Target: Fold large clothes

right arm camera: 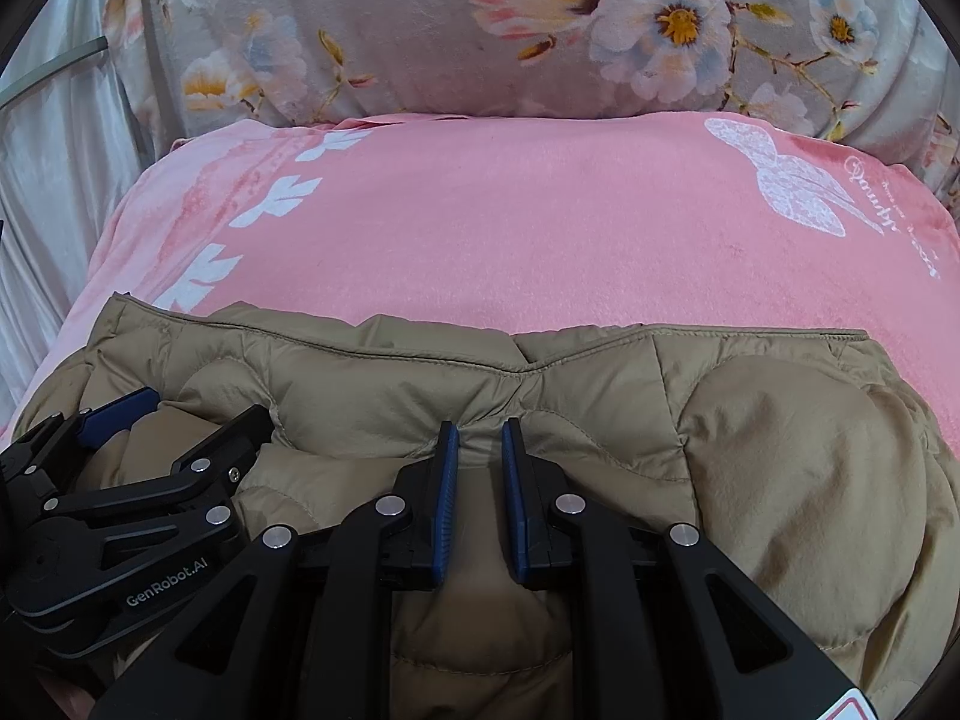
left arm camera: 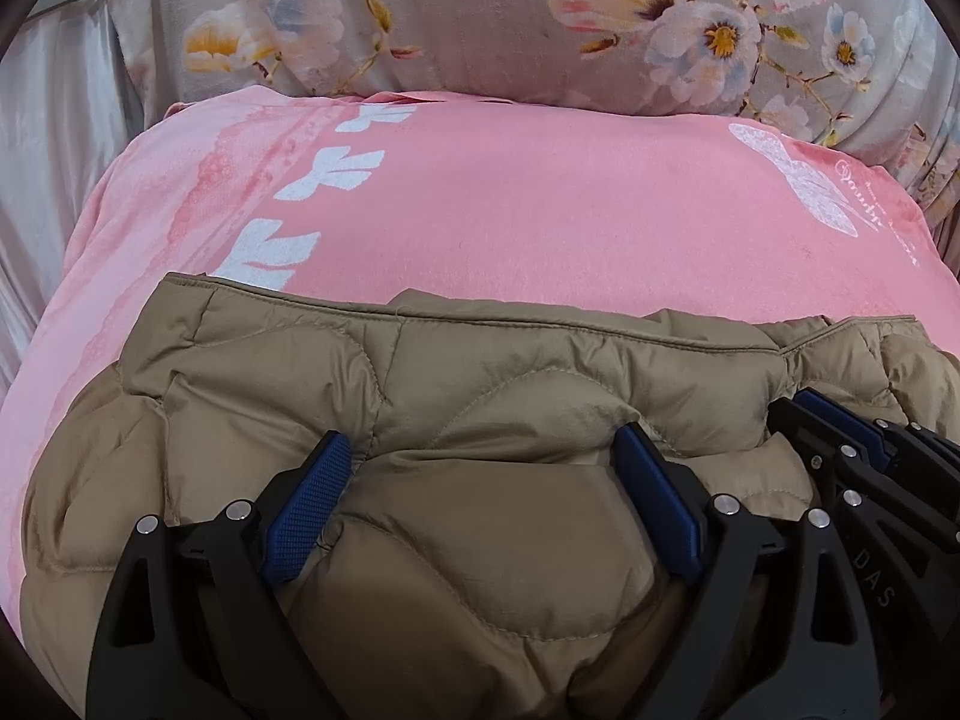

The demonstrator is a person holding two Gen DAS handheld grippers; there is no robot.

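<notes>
Pink fleece blanket with white leaf prints [left arm camera: 540,210] covers the work surface; behind it sits a grey floral-print cushion or quilt [left arm camera: 450,12], with pale curtain fabric to the far side.

Your tan quilted puffer jacket [left arm camera: 480,540] lies bunched on the near part of the blanket, its piped hem or edge running across the frame. It looks already doubled over at least once: layers stack thickly under both tools, though the exact fold count cannot be read.

Your left gripper [left arm camera: 486,480] stands wide apart, blue pads resting on the padding either side of a puffed section, not pinching it. Your right gripper [right arm camera: 480,456], just beside it, is nearly closed; a thin ridge of jacket fabric sits between the pads, so it appears to be gripping the jacket.

Judgement: mid-to-late in the fold. Remaining work is probably a final fold or flattening, since the bundle is lumpy and uneven.
</notes>
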